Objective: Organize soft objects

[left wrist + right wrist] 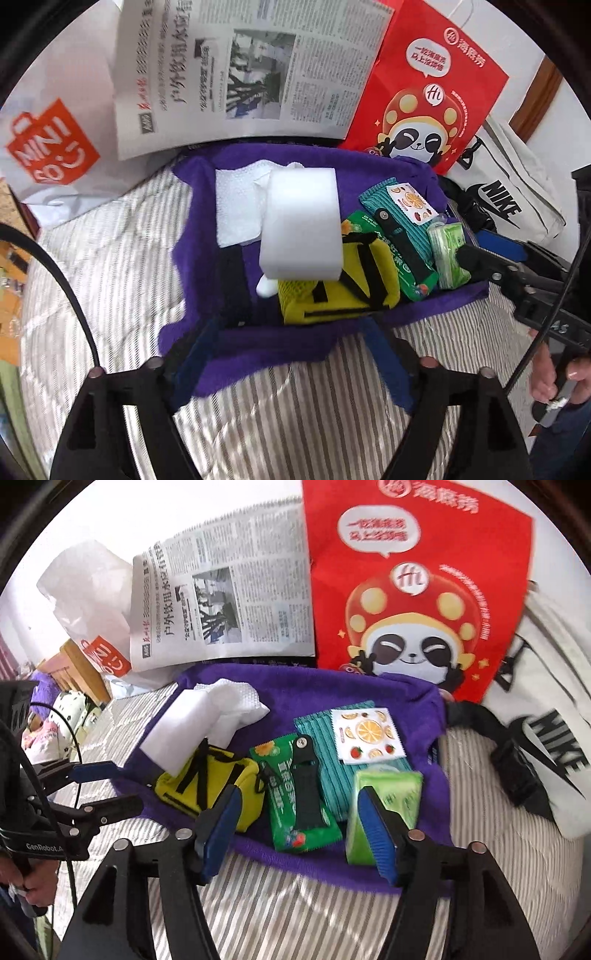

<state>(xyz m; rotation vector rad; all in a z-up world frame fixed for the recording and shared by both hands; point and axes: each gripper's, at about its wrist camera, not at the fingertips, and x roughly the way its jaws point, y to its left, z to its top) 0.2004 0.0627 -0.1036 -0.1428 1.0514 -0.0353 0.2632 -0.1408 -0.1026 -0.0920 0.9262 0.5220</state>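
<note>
A purple towel (258,343) (406,694) lies on the striped bed. On it rest a white foam block (301,225) (173,731), white tissue (236,206) (236,701), a yellow pouch (332,291) (210,782), a green snack packet (406,273) (295,812), a teal cloth (399,206) (332,760) with a fruit sachet (365,734), and a light green tissue pack (447,254) (391,797). My left gripper (291,347) is open over the towel's near edge. My right gripper (299,830) (476,254) is open, its right finger against the tissue pack.
A newspaper (240,66), a red panda paper bag (424,92) and a white Miniso bag (48,144) stand behind the towel. A white Nike bag (506,199) with a black strap lies at the right. The striped bedcover (110,277) surrounds the towel.
</note>
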